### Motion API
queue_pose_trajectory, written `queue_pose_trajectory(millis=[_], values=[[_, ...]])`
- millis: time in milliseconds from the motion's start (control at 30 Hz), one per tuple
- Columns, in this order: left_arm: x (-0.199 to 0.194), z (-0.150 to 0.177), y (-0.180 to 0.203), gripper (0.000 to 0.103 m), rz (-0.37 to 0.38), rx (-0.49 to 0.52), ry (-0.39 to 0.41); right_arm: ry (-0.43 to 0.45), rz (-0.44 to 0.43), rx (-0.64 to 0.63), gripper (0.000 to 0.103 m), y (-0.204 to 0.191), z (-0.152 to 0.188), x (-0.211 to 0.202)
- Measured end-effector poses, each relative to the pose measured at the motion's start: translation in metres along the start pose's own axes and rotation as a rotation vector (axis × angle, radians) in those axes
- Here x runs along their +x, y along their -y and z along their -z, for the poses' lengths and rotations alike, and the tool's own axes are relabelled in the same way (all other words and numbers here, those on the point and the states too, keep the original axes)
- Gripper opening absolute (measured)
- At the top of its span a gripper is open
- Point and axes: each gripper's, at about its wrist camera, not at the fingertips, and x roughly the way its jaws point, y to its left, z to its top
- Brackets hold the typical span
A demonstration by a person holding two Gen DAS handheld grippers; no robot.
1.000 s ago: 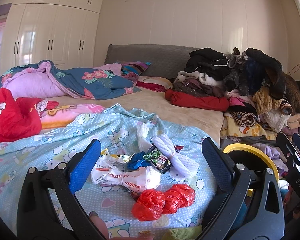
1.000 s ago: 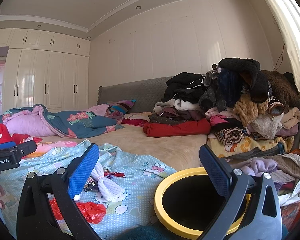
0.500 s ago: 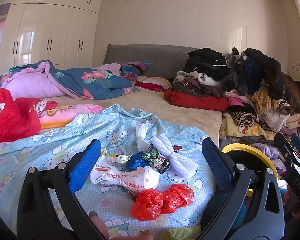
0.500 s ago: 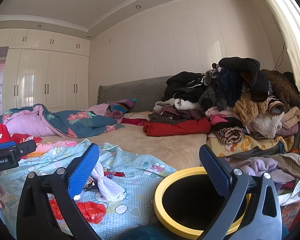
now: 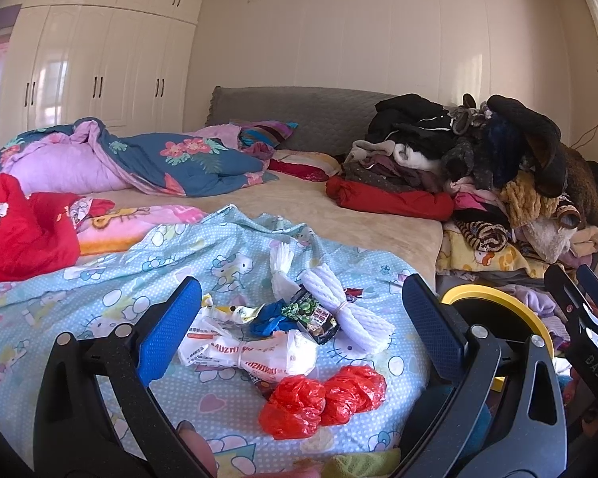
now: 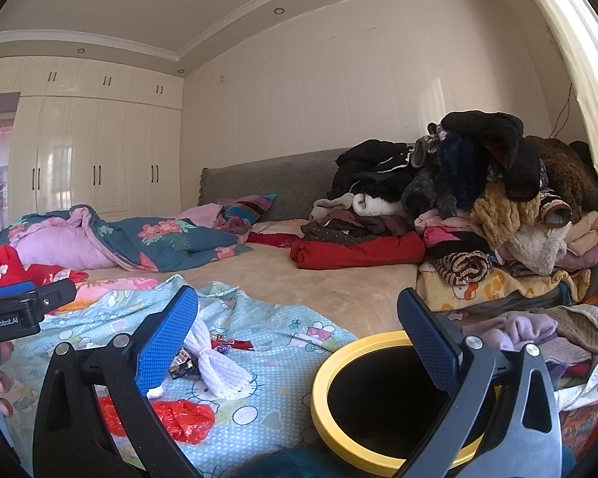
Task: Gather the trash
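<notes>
Trash lies on the light blue cartoon sheet (image 5: 79, 290): a crumpled red plastic bag (image 5: 323, 398), a white printed wrapper (image 5: 251, 352), a blue scrap (image 5: 269, 320), a dark green snack packet (image 5: 313, 314) and white foam netting (image 5: 347, 310). My left gripper (image 5: 299, 318) is open and empty, hovering just in front of this pile. A black bin with a yellow rim (image 6: 378, 402) stands at the bed's edge. My right gripper (image 6: 299, 338) is open and empty, near the bin. The red bag (image 6: 179, 418) and netting (image 6: 219, 366) also show in the right wrist view.
A tall heap of clothes (image 5: 478, 175) fills the right of the bed. Quilts (image 5: 139, 155) and a red blanket (image 5: 16, 227) lie at the left. White wardrobes (image 5: 91, 63) stand behind. The bin's rim (image 5: 494, 298) shows at the right in the left wrist view.
Both views have shifted very slightly; the trash, the bin and both open grippers stay as they were.
</notes>
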Motion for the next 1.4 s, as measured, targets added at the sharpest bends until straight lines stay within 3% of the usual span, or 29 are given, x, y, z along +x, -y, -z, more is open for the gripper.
queue_pose_trajectory(millis=[200, 600, 967, 1200, 1400], values=[[0.004, 0.004, -0.004, 0.092, -0.020, -0.024, -0.015, -0.041, -0.092, -0.010, 0.098, -0.007, -0.003, 0.011], [0.014, 0.004, -0.049, 0.092, -0.105, -0.100, -0.026, -0.127, -0.267, -0.073, 0.098, -0.051, -0.011, 0.043], [0.043, 0.013, -0.090, 0.092, -0.177, -0.150, -0.092, -0.231, -0.312, -0.112, 0.098, -0.072, -0.006, 0.089], [0.078, 0.027, -0.109, 0.092, -0.156, -0.174, -0.175, -0.389, -0.295, -0.133, 0.098, -0.066, 0.013, 0.139], [0.105, 0.037, -0.120, 0.092, -0.088, -0.227, -0.226, -0.596, -0.286, -0.183, 0.098, -0.061, 0.044, 0.189]])
